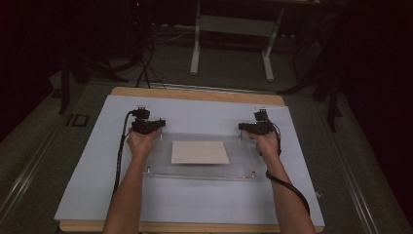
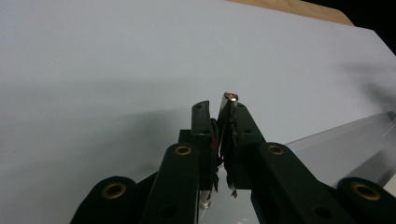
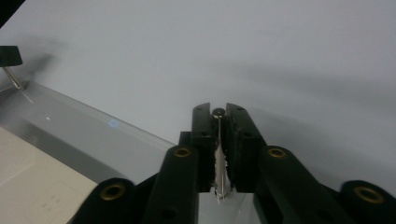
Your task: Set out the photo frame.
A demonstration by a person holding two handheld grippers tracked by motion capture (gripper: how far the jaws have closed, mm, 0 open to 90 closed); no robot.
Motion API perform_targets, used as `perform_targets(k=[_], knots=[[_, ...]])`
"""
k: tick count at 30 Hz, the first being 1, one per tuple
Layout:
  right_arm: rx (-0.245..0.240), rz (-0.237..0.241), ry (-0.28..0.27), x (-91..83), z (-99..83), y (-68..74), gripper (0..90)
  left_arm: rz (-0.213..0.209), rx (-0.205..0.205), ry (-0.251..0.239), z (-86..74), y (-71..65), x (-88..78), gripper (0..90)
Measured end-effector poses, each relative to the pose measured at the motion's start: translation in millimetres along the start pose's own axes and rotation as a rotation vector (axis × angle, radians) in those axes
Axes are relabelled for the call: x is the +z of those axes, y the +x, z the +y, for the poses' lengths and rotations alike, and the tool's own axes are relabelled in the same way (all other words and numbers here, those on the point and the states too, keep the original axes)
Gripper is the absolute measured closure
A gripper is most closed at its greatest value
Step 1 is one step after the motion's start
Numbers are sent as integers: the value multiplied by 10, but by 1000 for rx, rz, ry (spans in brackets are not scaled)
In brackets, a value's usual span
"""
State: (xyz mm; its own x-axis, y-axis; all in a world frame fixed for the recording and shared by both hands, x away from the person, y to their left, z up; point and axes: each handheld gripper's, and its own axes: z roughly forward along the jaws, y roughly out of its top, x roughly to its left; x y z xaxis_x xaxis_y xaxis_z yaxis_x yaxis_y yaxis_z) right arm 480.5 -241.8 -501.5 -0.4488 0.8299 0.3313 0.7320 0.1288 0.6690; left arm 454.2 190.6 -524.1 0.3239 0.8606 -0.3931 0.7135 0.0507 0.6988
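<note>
high view has the left hand-held gripper [image 1: 146, 126] and right hand-held gripper [image 1: 256, 127] each clenched on a thin metal post [image 2: 229, 105] at a far corner of the clear acrylic plate [image 1: 160, 165], beige sheet [image 1: 199, 152] lying between them, so lifting or unfastening seems barely begun.

Two upright metal pins, the left pin [image 1: 160, 135] and the right pin [image 1: 239, 141], are seen at the far corners of a clear acrylic plate [image 1: 199, 170] laid flat mid-table.
</note>
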Motion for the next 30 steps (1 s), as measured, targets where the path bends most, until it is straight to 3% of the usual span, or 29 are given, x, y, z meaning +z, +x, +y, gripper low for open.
perform_targets(k=[2,7,12,21,22,23,27,30], knots=[[-40,-49,-21,-81,0,63,708,4,-8,-2,0,-2,5,833],[-59,-56,-61,-251,18,151,647,4,-10,-3,-2,-2,8,832],[-118,20,-79,-448,-20,319,626,0,-11,-3,-3,1,9,832],[-162,108,-55,-561,-176,499,630,-13,-13,-7,-9,15,13,831],[-162,108,-55,-561,-176,499,647,-13,-9,-5,-10,16,11,831],[-185,149,-53,-611,-219,559,717,-12,-10,-5,-10,15,11,830],[-213,153,-39,-674,-287,682,861,-15,-23,-5,-7,20,18,829],[-235,174,-20,-746,-365,821,898,-17,-27,-3,-4,22,21,828]])
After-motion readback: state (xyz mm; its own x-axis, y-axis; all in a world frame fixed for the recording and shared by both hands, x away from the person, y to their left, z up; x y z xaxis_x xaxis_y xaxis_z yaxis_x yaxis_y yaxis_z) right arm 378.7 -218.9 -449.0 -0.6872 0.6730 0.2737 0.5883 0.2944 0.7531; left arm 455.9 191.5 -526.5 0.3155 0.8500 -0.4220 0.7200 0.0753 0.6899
